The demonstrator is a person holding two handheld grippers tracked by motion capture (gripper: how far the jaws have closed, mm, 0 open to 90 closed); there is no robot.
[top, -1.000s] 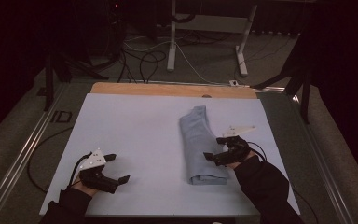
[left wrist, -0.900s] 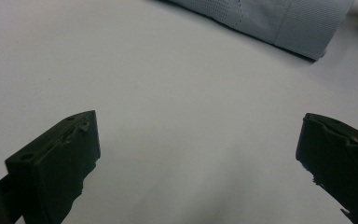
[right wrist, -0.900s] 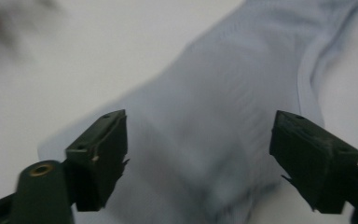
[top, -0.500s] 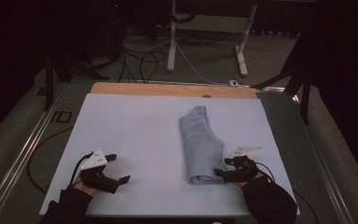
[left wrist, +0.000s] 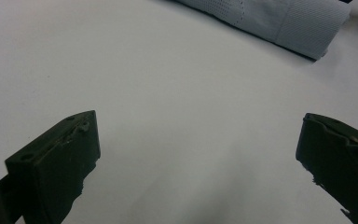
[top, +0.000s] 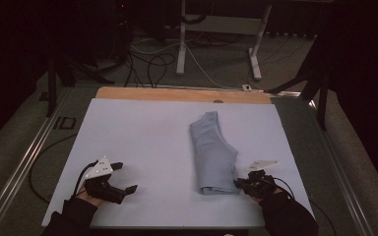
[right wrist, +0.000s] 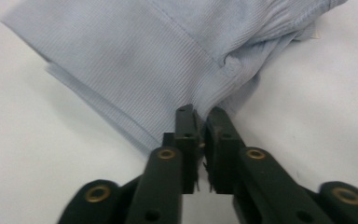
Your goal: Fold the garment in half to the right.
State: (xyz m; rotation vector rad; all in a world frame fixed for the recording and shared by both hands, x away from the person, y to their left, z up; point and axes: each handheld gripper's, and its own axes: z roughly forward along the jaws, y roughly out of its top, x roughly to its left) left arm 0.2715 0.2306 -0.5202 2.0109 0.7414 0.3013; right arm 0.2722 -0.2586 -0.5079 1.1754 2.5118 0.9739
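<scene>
The folded cloth [top: 213, 152] is laid lengthwise away from the person, right of centre on a white table [top: 142, 132] in a dark room, its near corner pinched by the just-closed right gripper [top: 237, 183], the left gripper [top: 126, 178] held agape.

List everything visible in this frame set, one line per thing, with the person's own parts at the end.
folded garment: 1, light blue, lying lengthwise right of the sheet's centre
sheet: 1, white, covering the table top
table edge: 1, bare wood strip along the far side of the sheet
stand legs: 1 frame, white, on the floor beyond the table
cables: several, dark and white, on the floor beyond the table
left gripper: 1, black, near left on the sheet, jaws wide apart, nothing between them
right gripper: 1, black, jaws just closed on the garment's near right corner
</scene>
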